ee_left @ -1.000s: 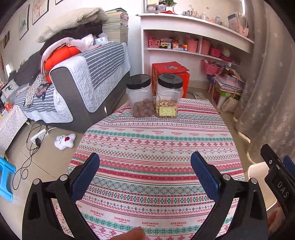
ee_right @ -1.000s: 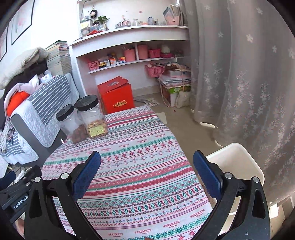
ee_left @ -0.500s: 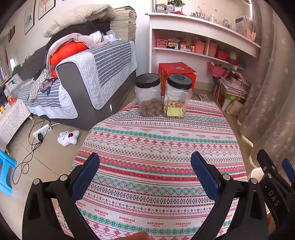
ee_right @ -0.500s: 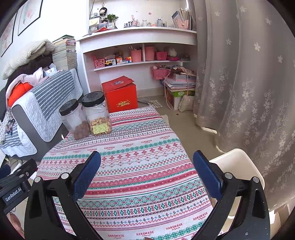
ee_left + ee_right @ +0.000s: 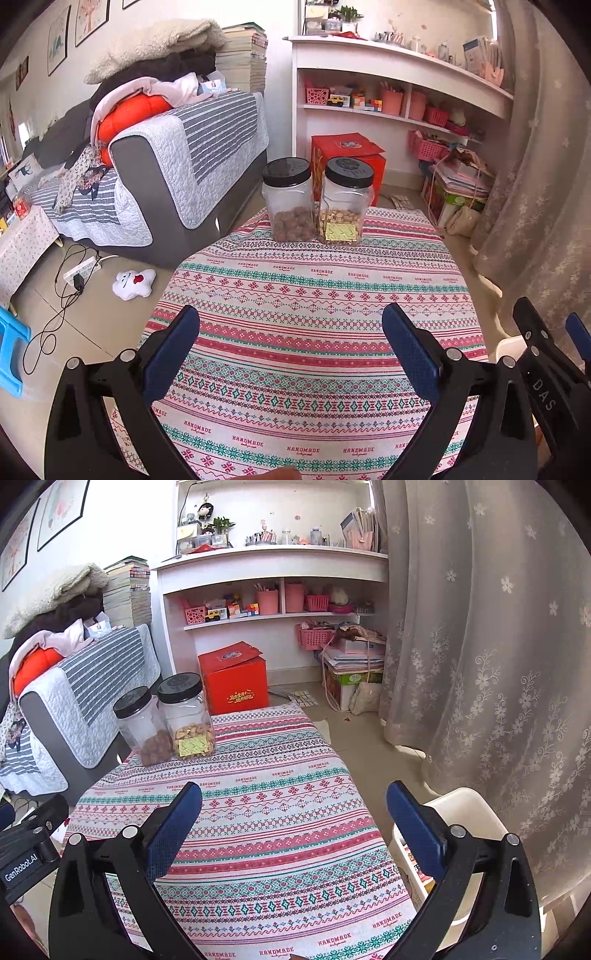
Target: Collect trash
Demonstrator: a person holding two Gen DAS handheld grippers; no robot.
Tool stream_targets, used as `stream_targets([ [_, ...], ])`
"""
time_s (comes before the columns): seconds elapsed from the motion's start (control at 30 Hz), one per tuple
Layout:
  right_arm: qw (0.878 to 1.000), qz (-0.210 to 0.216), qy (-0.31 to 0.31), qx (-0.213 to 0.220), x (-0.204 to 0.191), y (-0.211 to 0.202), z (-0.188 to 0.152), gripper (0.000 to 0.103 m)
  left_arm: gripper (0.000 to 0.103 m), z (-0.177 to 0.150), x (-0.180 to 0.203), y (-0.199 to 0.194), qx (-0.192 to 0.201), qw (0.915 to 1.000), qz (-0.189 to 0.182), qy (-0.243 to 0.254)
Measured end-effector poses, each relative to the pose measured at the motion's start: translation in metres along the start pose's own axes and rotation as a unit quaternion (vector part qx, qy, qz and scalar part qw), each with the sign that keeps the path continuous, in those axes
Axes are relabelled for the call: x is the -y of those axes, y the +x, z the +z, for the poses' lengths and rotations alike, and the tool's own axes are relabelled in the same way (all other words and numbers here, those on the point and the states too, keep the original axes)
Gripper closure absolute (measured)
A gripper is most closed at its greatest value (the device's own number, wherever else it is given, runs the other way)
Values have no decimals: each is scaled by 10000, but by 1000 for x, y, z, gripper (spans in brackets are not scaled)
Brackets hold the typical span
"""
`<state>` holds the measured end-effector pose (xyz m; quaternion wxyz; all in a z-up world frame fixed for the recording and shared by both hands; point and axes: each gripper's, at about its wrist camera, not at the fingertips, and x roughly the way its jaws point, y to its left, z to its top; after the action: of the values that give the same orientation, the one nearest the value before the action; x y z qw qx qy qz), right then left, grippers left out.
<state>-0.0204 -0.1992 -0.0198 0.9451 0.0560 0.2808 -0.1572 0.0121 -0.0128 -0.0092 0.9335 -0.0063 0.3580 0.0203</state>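
My left gripper (image 5: pixel 291 314) is open and empty above the near part of the table with the patterned cloth (image 5: pixel 317 295). My right gripper (image 5: pixel 293 790) is open and empty above the table's right side (image 5: pixel 258 812). A white bin (image 5: pixel 469 812) stands on the floor to the right of the table, with some scraps showing inside by my right finger; its rim also shows in the left wrist view (image 5: pixel 511 345). I see no loose trash on the cloth. The right gripper's body (image 5: pixel 546 373) shows at the left view's right edge.
Two clear jars with black lids (image 5: pixel 288 201) (image 5: pixel 345 203) stand side by side at the table's far edge. A red box (image 5: pixel 234 683) sits on the floor behind. A sofa (image 5: pixel 177 162) is left, curtains (image 5: pixel 498 664) right, shelves (image 5: pixel 273 598) behind.
Both views have tilted up and drawn back a little, so the jars and shelf sit lower in frame. Both grippers stay open and empty.
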Motion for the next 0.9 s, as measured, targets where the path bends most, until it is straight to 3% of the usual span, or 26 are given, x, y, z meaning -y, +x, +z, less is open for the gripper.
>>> stream_targets([
  [0.73, 10000, -2, 35, 19, 5, -5, 4, 7, 7, -1, 8, -5, 62, 9999, -79, 55],
  [0.9, 10000, 19, 22, 6, 5, -5, 5, 7, 21, -3, 9, -6, 215, 9996, -173, 63],
])
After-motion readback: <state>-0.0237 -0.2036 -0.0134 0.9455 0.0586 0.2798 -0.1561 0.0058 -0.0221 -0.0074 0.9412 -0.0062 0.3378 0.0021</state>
